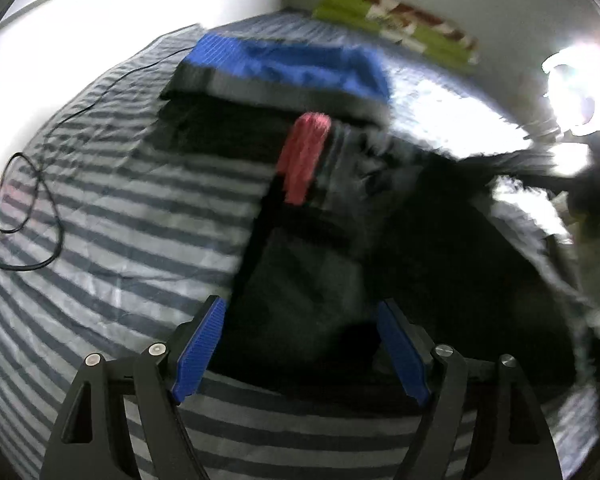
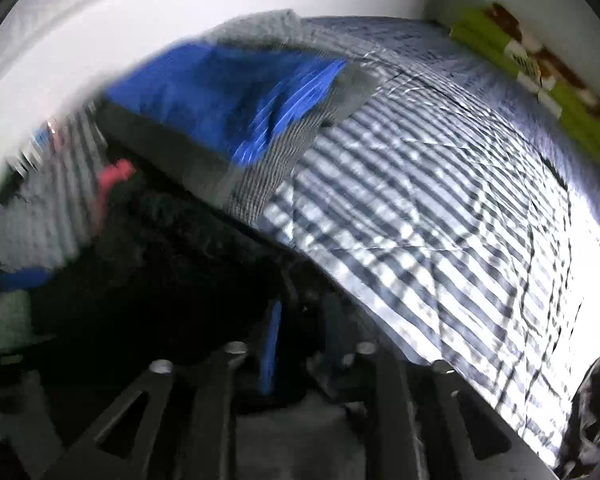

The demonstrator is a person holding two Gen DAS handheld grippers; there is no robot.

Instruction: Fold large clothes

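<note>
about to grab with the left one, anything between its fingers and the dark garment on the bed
Nothing visible. The left hand-held gripper is open, and the dark garment lies straight ahead on the striped bedspread. The black cable is well off to the side.

The dark garment [image 1: 300, 280] lies spread on the striped bedsheet [image 1: 112, 240], rumpled, almost black, with a pink-red patch [image 1: 304, 160] near its far end. Its near edge [image 1: 284, 380] sits across the sheet, folds hard to read in the blur. Beyond it on the sheet lies a blue and grey garment [image 1: 292, 68], flat, apparently folded, touching the dark one's far edge
</note>
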